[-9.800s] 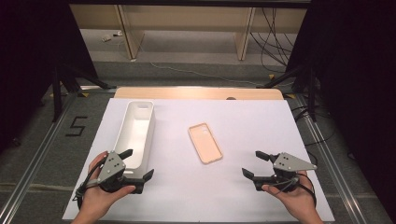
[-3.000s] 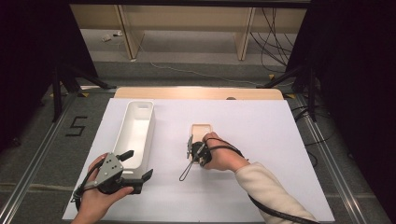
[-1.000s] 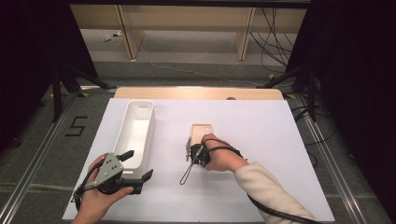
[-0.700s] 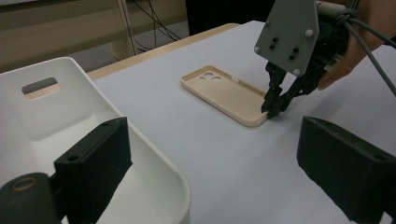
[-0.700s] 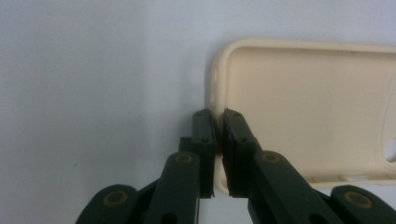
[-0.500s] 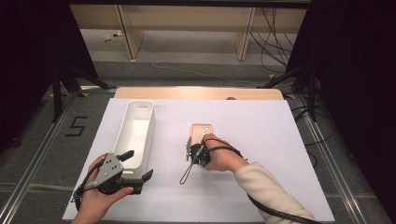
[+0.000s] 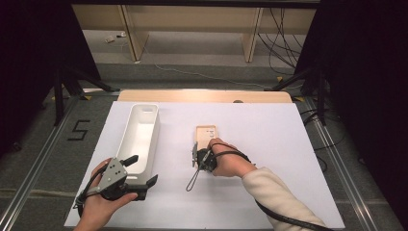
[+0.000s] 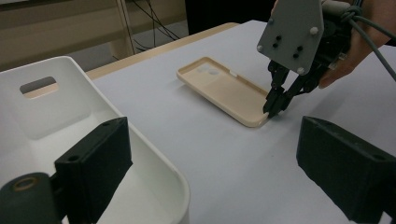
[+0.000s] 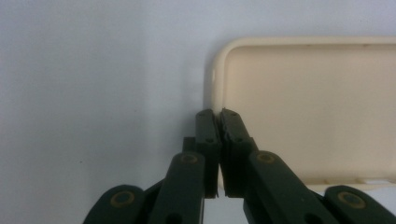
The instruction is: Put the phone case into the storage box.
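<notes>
A: Bin point(image 7: 139, 137) at left; left gripper point(image 7: 137, 174) is idling beside it, fingers wide. What changed?

B: Right gripper point(image 7: 196, 156) fingers have just been closing, now pinching the phone case point(image 7: 207, 132) rim at its near corner on the table point(image 7: 288, 144). Lifting likely follows.

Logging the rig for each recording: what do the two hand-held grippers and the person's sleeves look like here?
Both are black two-jaw tools. The left gripper carries a grey three-cornered plate with dark screw heads, and its jaws end in broad, blocky black pads. The right gripper has the same grey plate, slim linked jaws with brass-coloured pivot pins, and a dark cable looping off it. The right arm wears a cream sleeve.
</notes>
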### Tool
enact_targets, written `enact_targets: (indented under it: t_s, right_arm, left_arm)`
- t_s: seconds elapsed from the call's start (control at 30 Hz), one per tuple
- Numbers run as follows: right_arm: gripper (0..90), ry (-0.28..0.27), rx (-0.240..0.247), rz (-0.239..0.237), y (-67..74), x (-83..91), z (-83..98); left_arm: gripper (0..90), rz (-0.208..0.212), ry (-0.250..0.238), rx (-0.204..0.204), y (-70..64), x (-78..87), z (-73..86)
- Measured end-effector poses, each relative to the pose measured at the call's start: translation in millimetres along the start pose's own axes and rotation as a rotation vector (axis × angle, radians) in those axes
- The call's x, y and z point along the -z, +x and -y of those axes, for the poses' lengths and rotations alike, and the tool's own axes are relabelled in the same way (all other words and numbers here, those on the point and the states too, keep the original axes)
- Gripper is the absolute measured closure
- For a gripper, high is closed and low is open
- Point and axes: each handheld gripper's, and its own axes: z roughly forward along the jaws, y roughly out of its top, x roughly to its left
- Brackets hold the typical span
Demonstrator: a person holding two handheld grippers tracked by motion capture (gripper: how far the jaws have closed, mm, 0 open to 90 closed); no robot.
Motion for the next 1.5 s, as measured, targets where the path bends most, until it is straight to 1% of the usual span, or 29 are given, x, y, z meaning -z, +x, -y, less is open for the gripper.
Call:
enact_targets:
  t_s: [0.1,0.13,0.17,0.2,0.27,0.3,0.47,0.53,0.57,0.6,0.67,0.7,0.73,0.8,0.83,0.87,0.9,0.97,1.03,1.1,1.13,1.17,1.2,1.33,1.43,1.5]
  right_arm:
    - [88.2,-0.009,0.015,0.003,0.6,1.7,0.1]
    - [88.2,-0.019,0.007,0.007,1.7,2.6,0.0]
    - [88.2,-0.021,0.009,0.004,1.9,4.4,0.1]
    - [88.2,-0.029,0.012,0.017,2.1,8.8,0.6]
    - [88.2,-0.035,0.015,0.018,1.8,11.0,1.3]
    - [88.2,-0.044,0.008,0.024,2.1,13.3,1.4]
    - [88.2,-0.083,0.009,0.048,3.6,21.8,2.5]
    - [88.2,-0.098,0.019,0.054,4.7,24.5,3.6]
    - [88.2,-0.126,0.012,0.057,6.3,27.3,5.4]
    - [88.2,-0.126,0.012,0.057,6.3,27.3,5.4]
    - [88.2,-0.144,-0.006,0.049,8.1,29.3,7.7]
    - [88.2,-0.150,0.003,0.051,7.9,30.2,8.8]
    - [88.2,-0.159,-0.009,0.050,8.9,30.7,10.0]
    - [88.2,-0.170,-0.005,0.052,9.4,31.7,12.5]
    - [88.2,-0.177,-0.013,0.052,10.3,32.1,13.8]
    - [88.2,-0.183,-0.008,0.048,10.5,32.2,15.0]
    - [88.1,-0.198,-0.010,0.055,11.7,32.0,17.2]
    - [88.2,-0.206,-0.012,0.051,12.5,31.7,18.4]
    - [88.1,-0.227,-0.012,0.058,13.5,31.7,20.3]
    - [88.1,-0.239,-0.015,0.055,14.9,32.1,22.0]
    - [88.2,-0.258,-0.020,0.059,16.3,33.0,23.5]
    - [88.2,-0.258,-0.020,0.059,16.3,33.0,23.5]
    - [88.1,-0.271,-0.017,0.062,16.4,33.7,24.2]
    - [88.1,-0.295,-0.026,0.066,18.5,35.7,26.2]
    - [88.1,-0.338,-0.034,0.059,19.0,37.7,28.0]
    - [88.1,-0.355,-0.042,0.069,19.6,39.5,29.0]
  left_arm:
    - [9.8,-0.002,-0.001,0.000,0.2,0.2,0.0]
    - [9.9,-0.003,-0.001,0.000,0.1,0.3,0.0]
    - [9.9,-0.004,-0.002,0.000,0.2,0.2,-0.1]
    - [10.0,-0.003,-0.001,0.000,0.1,-0.1,-0.1]
    - [10.0,-0.003,0.000,0.000,0.0,-0.1,-0.1]
    - [10.0,-0.003,0.000,0.001,-0.1,-0.1,-0.1]
    - [10.2,-0.003,-0.001,0.004,0.2,0.3,0.1]
    - [10.3,-0.004,-0.002,0.005,0.3,0.3,0.1]
    - [10.3,-0.002,-0.003,0.007,0.3,0.3,0.1]
    - [10.3,-0.002,-0.003,0.007,0.3,0.3,0.1]
    - [10.3,-0.003,-0.003,0.008,0.3,0.2,-0.1]
    - [10.3,-0.003,-0.003,0.006,0.3,0.1,-0.1]
    - [10.3,-0.003,-0.003,0.005,0.2,0.1,-0.2]
    - [10.3,-0.003,-0.003,0.005,0.0,0.1,-0.1]
    - [10.3,-0.004,-0.003,0.005,0.1,0.2,-0.1]
    - [10.3,-0.005,-0.003,0.007,0.2,0.2,-0.1]
    - [10.3,-0.005,-0.003,0.007,0.4,0.2,0.0]
    - [10.4,-0.004,-0.003,0.006,0.2,0.2,0.0]
    - [10.3,-0.004,-0.003,0.007,0.2,0.1,0.0]
    - [10.3,-0.005,-0.002,0.006,0.4,0.1,0.1]
    - [10.3,-0.004,-0.002,0.006,0.4,0.2,0.1]
    - [10.3,-0.005,-0.002,0.006,0.4,0.2,0.1]
    - [10.3,-0.005,-0.002,0.006,0.4,0.2,0.1]
    - [10.3,-0.005,-0.002,0.003,0.2,0.3,0.0]
    - [10.3,-0.005,-0.002,0.005,0.1,0.4,0.1]
    - [10.3,-0.006,-0.002,0.002,0.2,0.5,0.0]
